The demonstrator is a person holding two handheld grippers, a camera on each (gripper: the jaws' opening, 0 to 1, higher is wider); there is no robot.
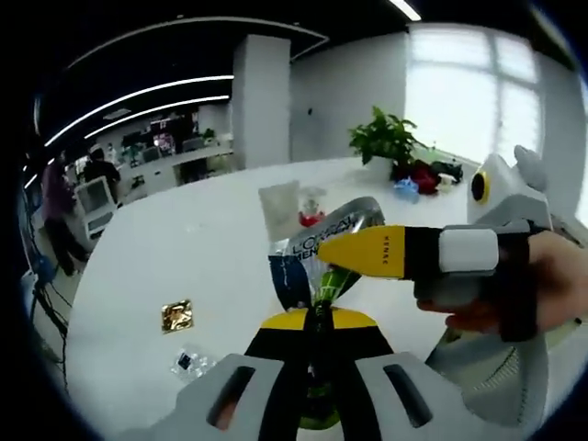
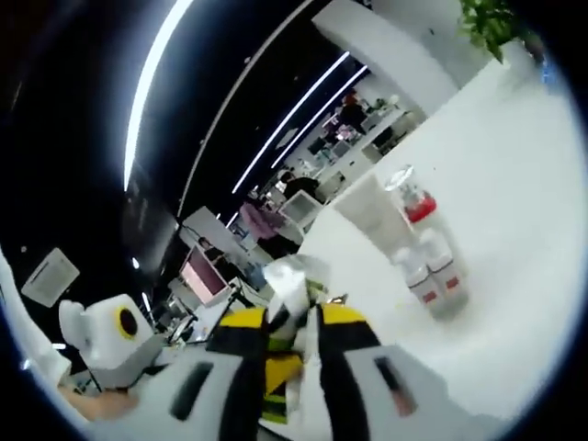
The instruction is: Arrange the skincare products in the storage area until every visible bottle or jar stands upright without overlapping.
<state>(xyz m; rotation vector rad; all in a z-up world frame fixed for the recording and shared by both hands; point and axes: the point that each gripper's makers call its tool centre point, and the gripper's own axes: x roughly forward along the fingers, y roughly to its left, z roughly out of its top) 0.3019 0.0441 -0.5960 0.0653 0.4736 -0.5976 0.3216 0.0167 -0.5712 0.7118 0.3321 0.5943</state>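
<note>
A silver and green L'Oreal Men tube (image 1: 317, 246) hangs above the white table, tilted. My left gripper (image 1: 317, 323) is shut on its green lower end. My right gripper (image 1: 342, 257), held by a hand, reaches in from the right and grips the same tube higher up. In the right gripper view my right gripper (image 2: 296, 335) is shut on the tube's silver crimped end (image 2: 292, 277). Past it stand a white tube (image 2: 367, 216), a red bottle with a clear cap (image 2: 413, 202) and two small white bottles with red labels (image 2: 430, 268), all upright and close together.
A gold sachet (image 1: 176, 315) and a small clear packet (image 1: 188, 361) lie on the white table (image 1: 184, 248) to the left. A potted plant (image 1: 386, 138) and red items (image 1: 423, 175) stand at the far edge. People and desks are in the background.
</note>
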